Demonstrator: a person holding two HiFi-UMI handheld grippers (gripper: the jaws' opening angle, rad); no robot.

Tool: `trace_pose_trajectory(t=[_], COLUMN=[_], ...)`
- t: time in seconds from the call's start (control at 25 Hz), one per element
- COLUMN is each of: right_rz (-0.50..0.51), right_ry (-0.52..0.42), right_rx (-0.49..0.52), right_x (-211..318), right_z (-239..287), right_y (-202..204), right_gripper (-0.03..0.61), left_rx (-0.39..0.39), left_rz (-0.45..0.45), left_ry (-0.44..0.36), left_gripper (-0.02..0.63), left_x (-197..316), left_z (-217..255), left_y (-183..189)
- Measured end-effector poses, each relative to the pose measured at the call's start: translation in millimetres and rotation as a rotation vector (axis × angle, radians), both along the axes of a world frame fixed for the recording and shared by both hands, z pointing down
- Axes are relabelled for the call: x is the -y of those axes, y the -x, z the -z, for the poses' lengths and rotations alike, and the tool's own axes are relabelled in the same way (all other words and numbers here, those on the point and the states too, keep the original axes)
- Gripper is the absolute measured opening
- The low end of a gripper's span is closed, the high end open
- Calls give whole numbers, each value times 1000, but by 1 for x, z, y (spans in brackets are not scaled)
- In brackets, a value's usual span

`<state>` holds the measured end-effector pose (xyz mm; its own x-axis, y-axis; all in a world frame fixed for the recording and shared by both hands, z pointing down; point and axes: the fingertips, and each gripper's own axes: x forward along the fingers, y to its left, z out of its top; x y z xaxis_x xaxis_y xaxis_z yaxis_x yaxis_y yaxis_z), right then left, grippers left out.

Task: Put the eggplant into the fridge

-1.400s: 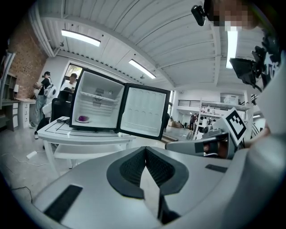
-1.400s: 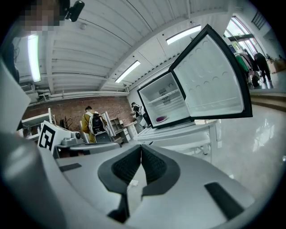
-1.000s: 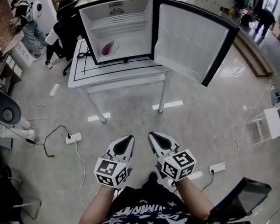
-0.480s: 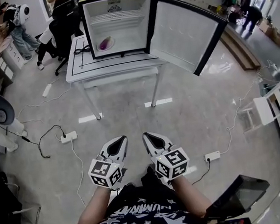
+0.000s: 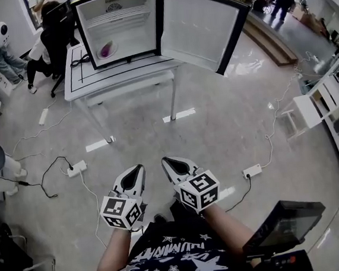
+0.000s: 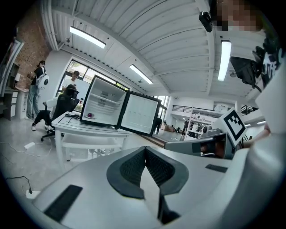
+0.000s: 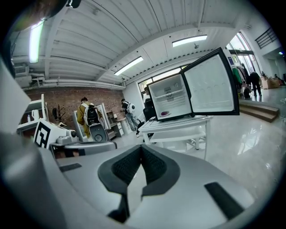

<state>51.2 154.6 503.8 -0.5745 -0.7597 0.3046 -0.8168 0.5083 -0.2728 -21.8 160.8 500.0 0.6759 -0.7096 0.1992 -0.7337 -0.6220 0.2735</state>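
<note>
The left claw (image 5: 138, 168) and the right claw (image 5: 166, 161) are both closed on nothing. In each gripper view the dark pads meet at the tips with nothing between them (image 6: 144, 150) (image 7: 141, 147). They are held low, side by side, close to the person's body and well apart from the desk (image 5: 116, 77).

Over the last second the fridge (image 5: 124, 28) has grown smaller in the head view and slid up and to the left, and more bare floor now lies between it and the claws. This looks like the person backing away from the desk.

The eggplant (image 5: 107, 49) has not moved. It lies on a pale plate (image 5: 112, 52) on the fridge floor, at the left of the compartment. The fridge door (image 5: 198, 31) stands wide open to the right, as it did before.

The placing seems done. Only the open door might still need attention, though the task does not ask for it to be shut.
</note>
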Motion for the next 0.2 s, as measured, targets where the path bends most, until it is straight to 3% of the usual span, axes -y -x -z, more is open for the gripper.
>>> trace_pose_trajectory(t=[0.2], right_rz=[23], right_ry=[24], right_rx=[-2], right_x=[-7], right_z=[-9], right_y=[13], right_gripper=[6], left_rx=[4], left_rz=[5], left_ry=[16], left_gripper=[9], left_x=[-9], left_z=[-6], left_y=[10])
